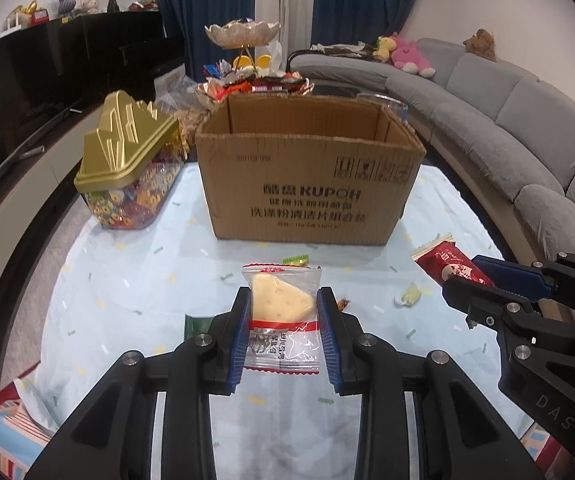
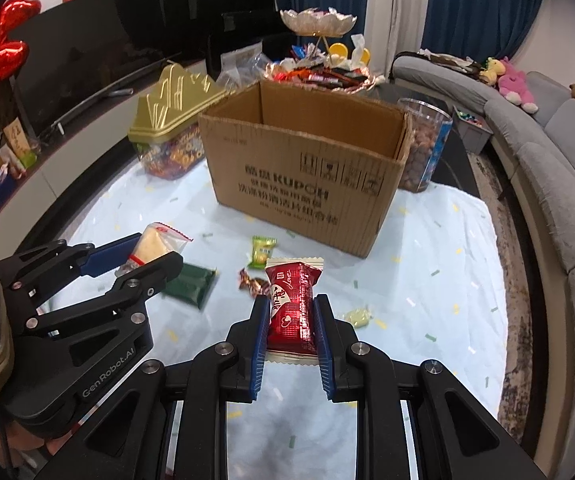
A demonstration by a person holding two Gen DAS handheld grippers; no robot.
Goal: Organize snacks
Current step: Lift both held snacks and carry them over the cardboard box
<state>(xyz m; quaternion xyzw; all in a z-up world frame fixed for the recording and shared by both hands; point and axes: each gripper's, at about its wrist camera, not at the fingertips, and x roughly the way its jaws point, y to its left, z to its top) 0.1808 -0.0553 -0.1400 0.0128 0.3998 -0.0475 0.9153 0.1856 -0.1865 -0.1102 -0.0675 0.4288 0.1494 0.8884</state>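
My left gripper (image 1: 285, 294) is shut on a clear-wrapped cheese-shaped cake (image 1: 281, 300) and holds it above the table, in front of the open cardboard box (image 1: 307, 184). It also shows in the right wrist view (image 2: 157, 246). My right gripper (image 2: 289, 304) is shut on a red snack packet (image 2: 291, 304), also above the table, to the right of the left one; the packet shows in the left wrist view (image 1: 453, 268). Loose on the cloth lie a green candy (image 2: 263, 252), a dark green packet (image 2: 189, 286), a brown-wrapped candy (image 2: 253, 284) and a pale candy (image 2: 357, 316).
A gold-lidded candy jar (image 1: 127, 164) stands left of the box. A clear tub of nuts (image 2: 423, 148) stands to its right. A tiered snack dish (image 1: 243, 76) stands behind. A grey sofa (image 1: 527, 128) curves along the right. A black TV cabinet (image 1: 47, 80) is at the left.
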